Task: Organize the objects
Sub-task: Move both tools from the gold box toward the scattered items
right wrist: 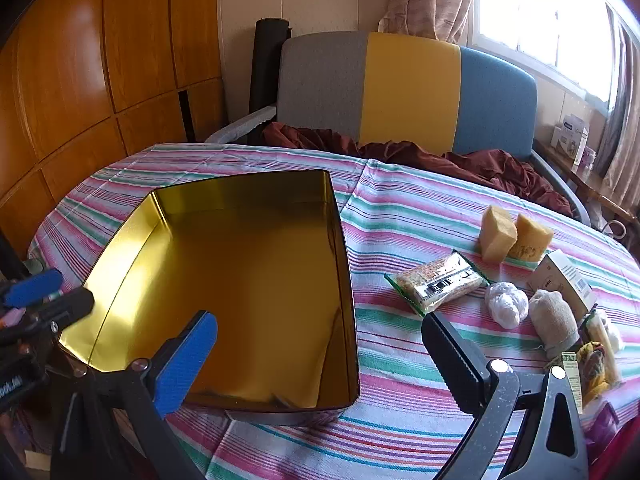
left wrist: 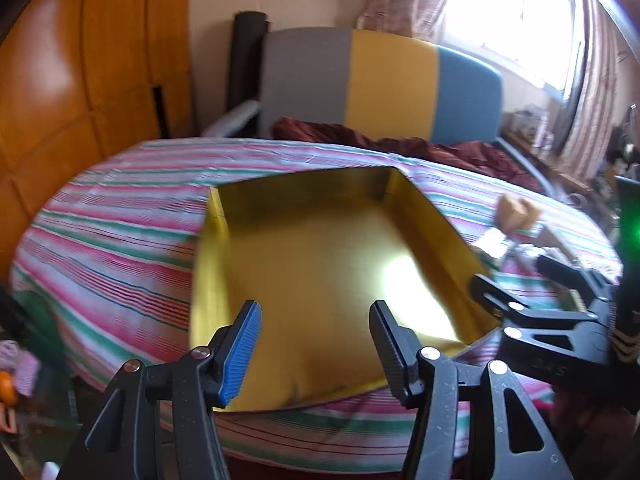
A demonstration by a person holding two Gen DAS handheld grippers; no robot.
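Both grippers hover with jaws spread, holding nothing, over the gold-lined rectangular tin (right wrist: 240, 280).
The left gripper (left wrist: 316, 344) and right gripper (right wrist: 320, 356) flank the tin on the striped tablecloth (right wrist: 400, 216); two yellow sponges (right wrist: 514, 236), a foil snack packet (right wrist: 438, 282) and a white plastic wad (right wrist: 506, 304) lie right.

Open gold tin (right wrist: 256, 280) on striped cloth, sponges (right wrist: 514, 238) and snack packet (right wrist: 436, 282) beside.

A round table (right wrist: 400, 216) under a cloth striped pink, green and white carries everything. A gold-lined open tin (right wrist: 240, 280) sits toward its left edge, reaching close to the near edge. Toward the right edge lie two yellow sponges (right wrist: 514, 236) touching each other, a snack packet (right wrist: 438, 282) nearer the middle, a white crumpled bag (right wrist: 506, 304), a beige rolled cloth (right wrist: 554, 322), a small white carton (right wrist: 564, 280) and some wrapped items (right wrist: 598, 352) at the near right edge.
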